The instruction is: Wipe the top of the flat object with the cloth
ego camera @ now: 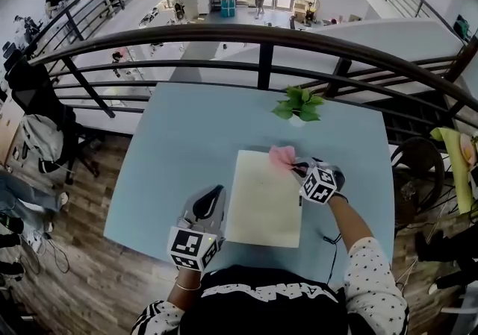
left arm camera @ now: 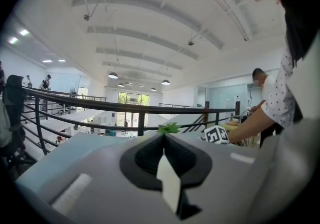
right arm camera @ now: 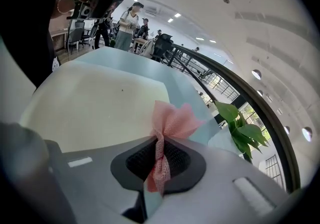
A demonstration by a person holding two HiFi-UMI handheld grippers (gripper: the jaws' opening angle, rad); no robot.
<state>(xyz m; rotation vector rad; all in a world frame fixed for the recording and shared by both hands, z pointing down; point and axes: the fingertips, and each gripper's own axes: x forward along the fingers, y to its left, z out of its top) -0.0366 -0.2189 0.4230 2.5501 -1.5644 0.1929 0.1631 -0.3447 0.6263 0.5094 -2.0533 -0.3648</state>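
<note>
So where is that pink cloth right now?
In the head view the pink cloth lies on the far right corner of the cream board, pinched in the right gripper, a little nearer the person than the green plant.

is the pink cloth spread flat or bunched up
Bunched up: the cloth is pinched into a twist between the jaws of the right gripper, fanning out beyond them.

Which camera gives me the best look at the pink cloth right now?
Right gripper view: the pink cloth is pinched by the right gripper, fanning out over the cream board. Head view shows only a small pink patch at the board's far corner; left gripper view misses it.
</note>
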